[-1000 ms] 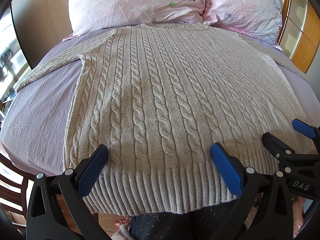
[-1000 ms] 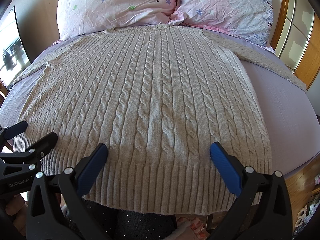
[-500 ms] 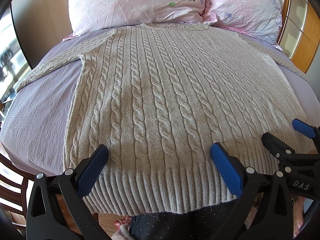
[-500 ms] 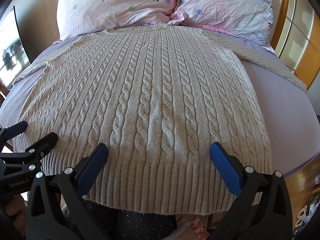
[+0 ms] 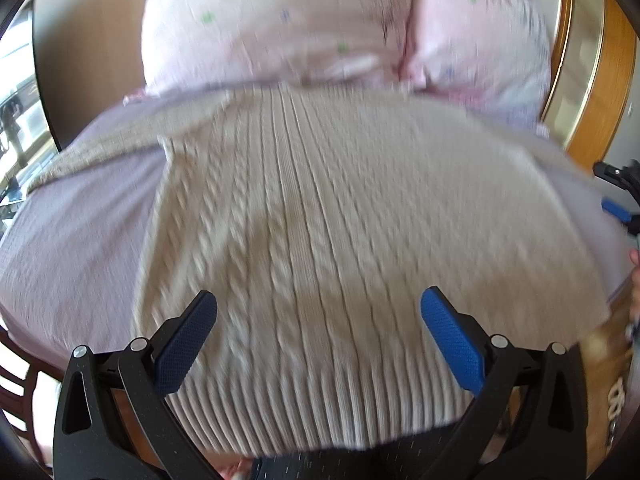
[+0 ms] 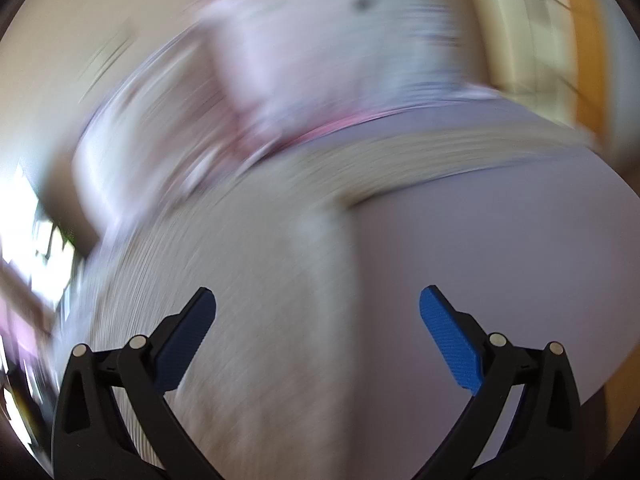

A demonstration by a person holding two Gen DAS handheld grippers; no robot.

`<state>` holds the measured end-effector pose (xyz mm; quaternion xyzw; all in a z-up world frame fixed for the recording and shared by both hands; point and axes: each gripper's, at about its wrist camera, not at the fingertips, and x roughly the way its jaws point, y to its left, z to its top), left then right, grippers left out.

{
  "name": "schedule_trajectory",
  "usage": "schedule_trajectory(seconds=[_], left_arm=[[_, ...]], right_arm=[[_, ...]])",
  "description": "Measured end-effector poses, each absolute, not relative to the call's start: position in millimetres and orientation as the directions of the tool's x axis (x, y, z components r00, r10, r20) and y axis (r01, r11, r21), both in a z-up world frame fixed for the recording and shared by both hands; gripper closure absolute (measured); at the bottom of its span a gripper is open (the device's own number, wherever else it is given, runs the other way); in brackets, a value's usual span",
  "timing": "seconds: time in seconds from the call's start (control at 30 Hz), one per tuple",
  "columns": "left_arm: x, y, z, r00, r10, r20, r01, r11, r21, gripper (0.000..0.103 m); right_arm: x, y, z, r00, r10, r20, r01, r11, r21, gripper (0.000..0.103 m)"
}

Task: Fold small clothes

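Observation:
A beige cable-knit sweater [image 5: 320, 220] lies flat on the lilac bed, hem toward me, sleeves spread out to both sides. My left gripper [image 5: 318, 312] is open and empty, hovering above the sweater's lower middle near the ribbed hem. My right gripper [image 6: 318, 312] is open and empty over the sweater's right side edge [image 6: 320, 260], with the right sleeve [image 6: 440, 152] stretching away ahead; this view is heavily blurred. The right gripper also shows at the far right of the left wrist view [image 5: 618, 196].
Two pink floral pillows [image 5: 280, 28] lie at the head of the bed. A wooden headboard and frame [image 5: 600, 80] stand at the right. The lilac sheet [image 6: 500, 260] lies bare to the right of the sweater. A window [image 5: 16, 120] is at the left.
Both grippers were still, then moved: the left one shifted slightly, the right one swung fast to the right, from the hem to the sweater's right edge. Both stay open.

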<state>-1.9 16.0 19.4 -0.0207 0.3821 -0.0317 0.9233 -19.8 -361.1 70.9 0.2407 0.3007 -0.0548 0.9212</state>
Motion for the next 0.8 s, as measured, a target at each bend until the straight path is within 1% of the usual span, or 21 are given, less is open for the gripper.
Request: schedule_trajectory(seconds=[0.03,0.07,0.1,0.13,0.17,0.2,0.27,0.33,0.43,0.47,0.5,0.6,0.63,0.67,0.73,0.77,0.8], left_arm=[[-1,20,25,0.734,-0.078,-0.675,0.039,0.997,-0.074,0.001],[1,25,31,0.765,-0.083,-0.639,0.032,0.995,-0.091,0.001],[4,30,35,0.779,-0.088,-0.621,0.026,0.994,-0.107,0.001],[7,34,38,0.788,-0.096,-0.609,0.022,0.991,-0.129,0.001],[14,42,41,0.794,-0.121,-0.596,0.022,0.985,-0.171,0.001],[18,47,42,0.796,-0.145,-0.588,0.027,0.979,-0.204,0.001],[27,61,42,0.798,-0.199,-0.569,0.036,0.958,-0.284,0.001],[36,75,40,0.799,-0.207,-0.565,0.003,0.940,-0.340,0.001],[45,87,40,0.801,-0.186,-0.569,-0.034,0.935,-0.354,0.001],[48,91,40,0.802,-0.175,-0.571,-0.044,0.936,-0.349,0.001],[49,93,39,0.802,-0.168,-0.573,-0.049,0.938,-0.344,0.001],[54,105,38,0.807,-0.151,-0.571,-0.068,0.937,-0.342,0.001],[55,110,38,0.809,-0.148,-0.569,-0.074,0.935,-0.347,0.001],[56,115,38,0.811,-0.144,-0.567,-0.081,0.932,-0.354,0.001],[56,132,39,0.818,-0.129,-0.561,-0.106,0.924,-0.368,0.001],[56,140,40,0.821,-0.120,-0.558,-0.117,0.921,-0.371,0.001],[56,152,42,0.827,-0.105,-0.553,-0.134,0.918,-0.374,0.001]], right_arm=[[-17,-389,72,0.818,0.033,-0.574,0.287,0.842,0.457,0.007],[-10,-429,73,0.825,0.013,-0.564,0.338,0.789,0.512,0.017],[-6,-451,72,0.824,-0.008,-0.567,0.374,0.759,0.533,0.033],[2,-488,69,0.811,-0.048,-0.584,0.442,0.705,0.555,0.041],[8,-510,66,0.800,-0.066,-0.596,0.478,0.671,0.567,0.053],[15,-530,62,0.788,-0.079,-0.611,0.511,0.638,0.576,0.060],[28,-568,51,0.775,-0.085,-0.627,0.560,0.552,0.618,0.061],[39,-588,46,0.752,-0.120,-0.648,0.608,0.507,0.611,0.062],[50,-609,35,0.720,-0.156,-0.676,0.664,0.439,0.605,0.061],[52,-615,30,0.710,-0.163,-0.685,0.680,0.411,0.607,0.063],[54,-620,28,0.714,-0.168,-0.680,0.680,0.398,0.616,0.067],[51,-632,26,0.724,-0.208,-0.658,0.680,0.377,0.629,0.068],[53,-634,23,0.735,-0.219,-0.642,0.670,0.380,0.638,0.073],[56,-638,20,0.733,-0.218,-0.645,0.672,0.382,0.635,0.097],[53,-640,18,0.744,-0.213,-0.634,0.662,0.366,0.654,0.096],[52,-634,24,0.759,-0.226,-0.610,0.646,0.378,0.664,0.096],[50,-618,44,0.788,-0.262,-0.557,0.610,0.456,0.648,0.096]])
